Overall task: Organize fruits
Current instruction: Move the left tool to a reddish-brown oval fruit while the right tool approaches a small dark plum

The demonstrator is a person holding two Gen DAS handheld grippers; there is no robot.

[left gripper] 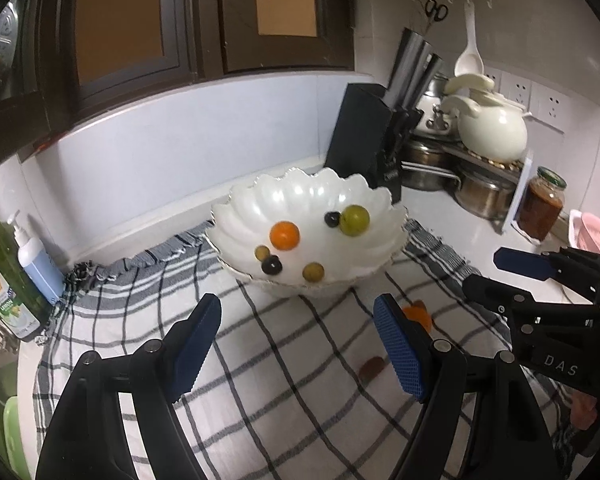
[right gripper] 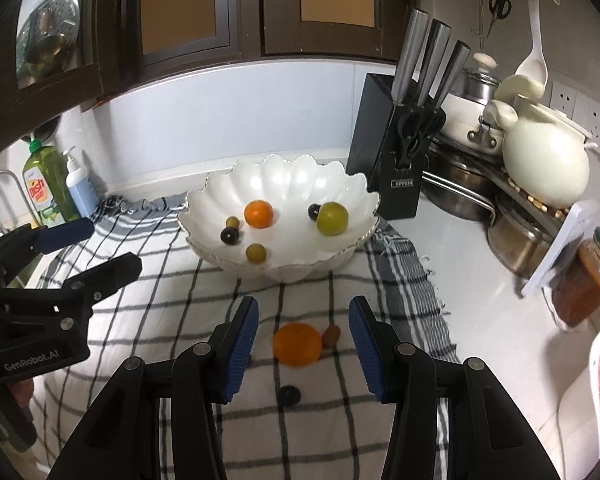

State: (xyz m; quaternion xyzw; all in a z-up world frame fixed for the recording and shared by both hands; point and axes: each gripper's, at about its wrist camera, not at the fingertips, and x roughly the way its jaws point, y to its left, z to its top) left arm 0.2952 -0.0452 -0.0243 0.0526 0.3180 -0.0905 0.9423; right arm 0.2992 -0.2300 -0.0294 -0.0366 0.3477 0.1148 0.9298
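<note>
A white scalloped bowl point(left gripper: 236, 216) point(right gripper: 204, 200) stands on a checked cloth point(left gripper: 284, 360) point(right gripper: 164, 320). It holds several fruits: an orange one point(left gripper: 285, 235) point(right gripper: 259, 213), a green one point(left gripper: 354, 220) point(right gripper: 332, 218), small olive-coloured and dark ones. On the cloth in front lie an orange fruit point(right gripper: 298, 344) point(left gripper: 418, 314), a small brown fruit point(right gripper: 331, 336) point(left gripper: 371, 367) and a dark fruit point(right gripper: 289, 395). My right gripper point(right gripper: 303, 346) is open around the orange fruit without touching it. My left gripper point(left gripper: 298, 344) is open and empty, left of these fruits.
A black knife block point(left gripper: 364, 136) point(right gripper: 388, 152) stands behind the bowl. Pots and a cream kettle point(left gripper: 492, 128) point(right gripper: 544, 160) fill the right corner, beside a jar point(left gripper: 540, 204) point(right gripper: 584, 280). Soap bottles point(left gripper: 4, 276) point(right gripper: 46, 188) stand at left.
</note>
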